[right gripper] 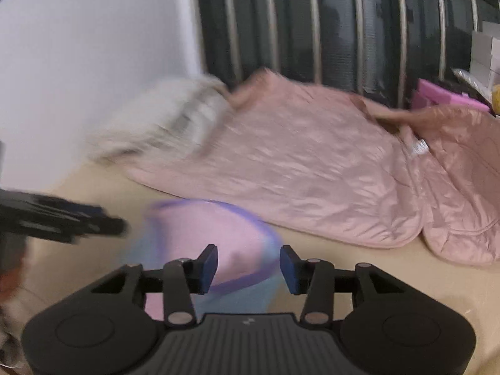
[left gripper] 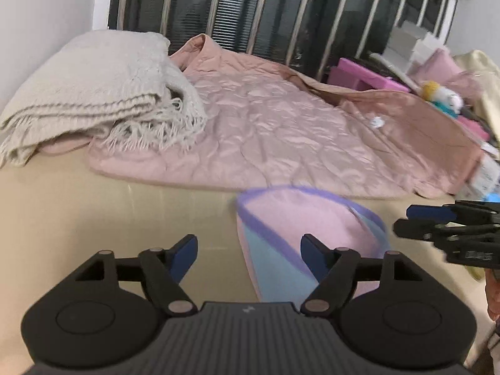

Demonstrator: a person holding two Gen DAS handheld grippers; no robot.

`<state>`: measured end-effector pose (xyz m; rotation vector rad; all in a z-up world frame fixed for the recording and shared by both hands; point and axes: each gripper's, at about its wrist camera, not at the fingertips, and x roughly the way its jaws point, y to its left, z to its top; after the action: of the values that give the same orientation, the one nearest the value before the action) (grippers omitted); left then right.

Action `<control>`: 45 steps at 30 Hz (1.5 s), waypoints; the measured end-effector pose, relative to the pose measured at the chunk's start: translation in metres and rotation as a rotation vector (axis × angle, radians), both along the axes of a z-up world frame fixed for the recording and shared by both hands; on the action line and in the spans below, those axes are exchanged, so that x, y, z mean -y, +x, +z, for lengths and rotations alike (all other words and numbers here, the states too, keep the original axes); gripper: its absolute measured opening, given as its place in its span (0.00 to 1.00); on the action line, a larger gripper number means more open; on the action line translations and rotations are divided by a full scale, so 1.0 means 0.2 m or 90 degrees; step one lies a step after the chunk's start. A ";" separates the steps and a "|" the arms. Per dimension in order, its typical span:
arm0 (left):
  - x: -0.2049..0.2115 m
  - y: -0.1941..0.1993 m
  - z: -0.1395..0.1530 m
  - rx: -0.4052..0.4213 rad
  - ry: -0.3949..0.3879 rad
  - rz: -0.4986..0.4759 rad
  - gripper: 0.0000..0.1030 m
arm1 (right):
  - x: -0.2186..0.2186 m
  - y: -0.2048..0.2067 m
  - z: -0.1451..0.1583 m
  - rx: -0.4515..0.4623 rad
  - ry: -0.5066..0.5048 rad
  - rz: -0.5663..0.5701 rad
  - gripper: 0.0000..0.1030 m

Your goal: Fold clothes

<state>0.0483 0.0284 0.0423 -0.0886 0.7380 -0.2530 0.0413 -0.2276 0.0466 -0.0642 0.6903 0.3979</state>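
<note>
Hovering both tools over the beige surface (left gripper: 78, 212), I am looking down at a small pink garment (left gripper: 300, 218) with purple edging and a pale blue panel, lying flat just in front of me and near the hem of a pink quilted coat (left gripper: 281, 131) that is spread out behind it. My left gripper (left gripper: 249, 256) is standing wide, its blue pads either side of the garment's left part with nothing between them. My right gripper (right gripper: 248, 268) is also parted, a little less widely, and is hanging above the garment's right edge without clamping it; the right wrist view is blurred, so I am not judging how the cloth's far corner lies. A folded cream blanket (left gripper: 93, 93) with a fringe is sitting at the back left, partly on the coat.

The garment is looking compact, with the purple band curving round its top, which would fit either a piece that is already doubled over or one that is only laid out for folding; I cannot tell which from here. Whichever it is, I am judging that any grip will need the pads lowered right onto a single edge, pinching the thin cloth cleanly without dragging it across the smooth surface or bunching the layers underneath.
</note>
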 end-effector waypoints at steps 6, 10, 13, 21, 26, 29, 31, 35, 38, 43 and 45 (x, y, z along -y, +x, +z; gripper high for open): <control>0.05 0.21 -0.09 -0.051 -0.009 0.015 0.28 | 0.02 0.25 -0.13 -0.084 0.035 -0.021 0.07; 0.03 0.19 -0.10 -0.053 -0.035 0.014 0.03 | 0.04 0.19 -0.11 -0.076 0.062 -0.018 0.01; 0.01 0.03 0.01 0.003 -0.072 0.008 0.03 | 0.09 0.05 -0.01 -0.018 0.095 0.009 0.01; -0.03 -0.54 0.10 0.091 -0.131 -0.025 0.20 | 0.30 -0.63 -0.01 -0.018 0.110 0.068 0.05; -0.07 -0.70 0.05 0.095 -0.172 -0.022 0.57 | 0.35 -0.74 0.07 0.028 0.154 0.034 0.38; -0.08 -0.78 0.02 0.096 -0.195 -0.020 0.63 | 0.22 -0.65 0.08 0.049 0.143 0.048 0.38; 0.00 -0.71 0.00 0.074 -0.171 -0.015 0.62 | 0.10 -0.59 0.05 0.038 0.128 0.075 0.36; 0.12 -0.69 -0.11 0.032 -0.096 -0.003 0.62 | 0.02 -0.60 -0.10 -0.009 0.079 0.078 0.35; 0.11 -0.71 -0.15 0.010 -0.089 0.011 0.62 | 0.10 -0.63 -0.13 -0.018 0.093 0.029 0.44; 0.13 -0.73 -0.10 0.026 -0.092 0.025 0.63 | 0.18 -0.61 -0.06 0.007 0.139 -0.021 0.45; 0.17 -0.72 -0.10 0.030 -0.077 0.014 0.63 | 0.20 -0.51 -0.09 -0.012 0.189 -0.046 0.45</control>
<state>-0.0965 -0.0066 0.0214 -0.2042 0.6736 -0.2775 -0.0603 -0.2668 0.0295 0.2445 0.6442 0.4286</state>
